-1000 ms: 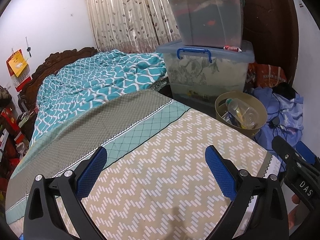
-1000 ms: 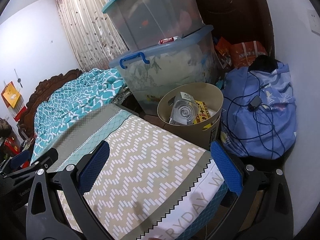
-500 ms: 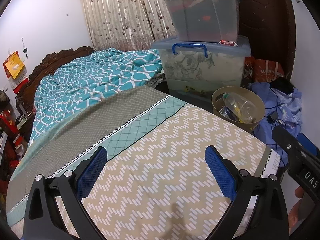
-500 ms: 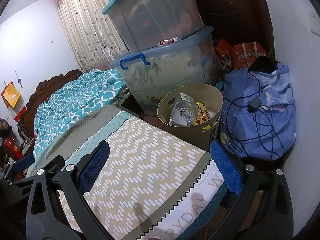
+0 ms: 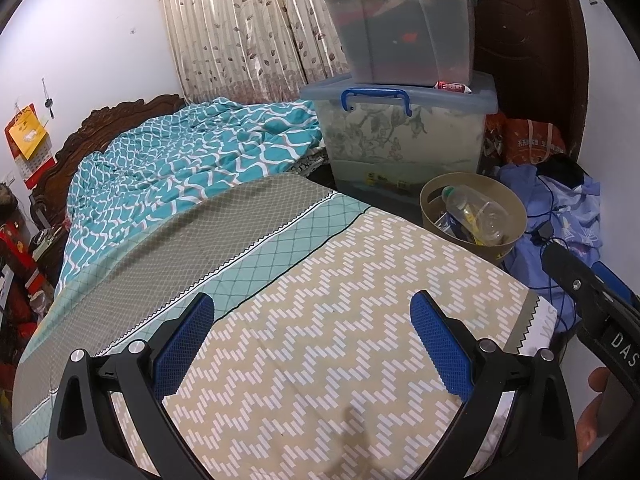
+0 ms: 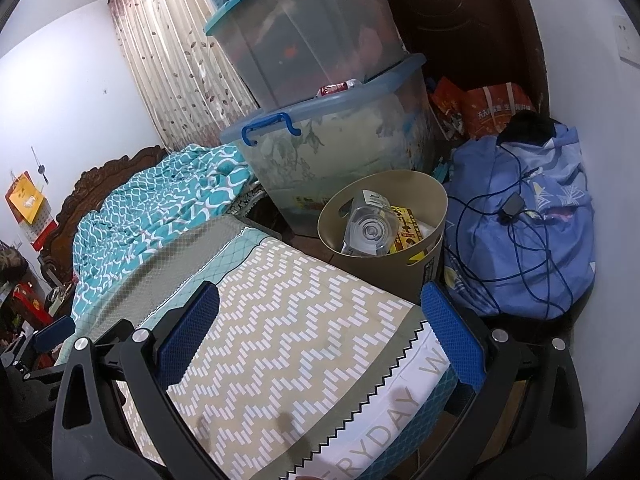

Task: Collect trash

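Trash sits in a round tan bin (image 6: pixel 384 248) on the floor at the foot corner of the bed (image 5: pixel 320 320), just beside the mattress edge. Inside: a clear plastic bottle (image 6: pixel 370 228), crumpled-looking, lying tilted with its base toward the right wrist view, plus a yellow printed wrapper (image 6: pixel 408 230) against it. From the left wrist view the bottle (image 5: pixel 476 214) shows a green cap end. The bin has a smooth wall, with a cut-out handle slot near the rim.

Left gripper (image 5: pixel 312 344): jaws spread wide, blue textured pads, nothing between them, hovering over the bed's beige zigzag cover. Right gripper (image 6: pixel 320 332): also wide open and empty, over the bed corner near the bin (a fingertip shows at the left view's right edge).

Behind the bin are two stacked translucent tubs (image 6: pixel 332 148), the lower with a blue handle, the upper with a teal lid. A small red tube (image 5: pixel 450 86) lies on the lower lid. A blue cloth bundle (image 6: pixel 520 220) with black cables draped over it sits right of the bin. A teal patterned quilt (image 5: pixel 192 168) is rumpled further up the bed. A leaf-print curtain (image 5: pixel 240 32) hangs behind.
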### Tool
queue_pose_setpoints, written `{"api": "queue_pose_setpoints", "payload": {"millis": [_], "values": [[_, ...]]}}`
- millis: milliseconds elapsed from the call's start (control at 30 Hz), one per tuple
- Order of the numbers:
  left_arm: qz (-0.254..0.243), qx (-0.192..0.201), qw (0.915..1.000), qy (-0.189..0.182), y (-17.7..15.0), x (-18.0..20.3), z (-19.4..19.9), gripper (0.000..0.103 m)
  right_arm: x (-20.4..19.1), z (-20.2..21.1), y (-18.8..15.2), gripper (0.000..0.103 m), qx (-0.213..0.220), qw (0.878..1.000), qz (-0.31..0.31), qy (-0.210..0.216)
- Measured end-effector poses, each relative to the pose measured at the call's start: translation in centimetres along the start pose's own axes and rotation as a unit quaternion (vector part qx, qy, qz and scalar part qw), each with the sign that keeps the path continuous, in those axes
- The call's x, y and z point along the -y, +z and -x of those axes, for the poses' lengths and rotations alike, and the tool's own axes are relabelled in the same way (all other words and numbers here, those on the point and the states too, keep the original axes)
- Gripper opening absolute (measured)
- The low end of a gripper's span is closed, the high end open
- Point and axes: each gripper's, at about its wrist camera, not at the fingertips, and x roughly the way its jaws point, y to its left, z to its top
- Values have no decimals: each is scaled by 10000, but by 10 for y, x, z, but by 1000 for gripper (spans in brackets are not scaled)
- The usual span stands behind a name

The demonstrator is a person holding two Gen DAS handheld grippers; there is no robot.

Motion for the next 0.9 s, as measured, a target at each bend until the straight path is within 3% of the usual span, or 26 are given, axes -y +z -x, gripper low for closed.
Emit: {"api": "queue_pose_setpoints", "payload": {"millis": [900], "values": [[-54, 5, 10000, -29, -2, 4, 3, 95, -2, -6, -5, 100, -111, 9999, 5, 80]]}}
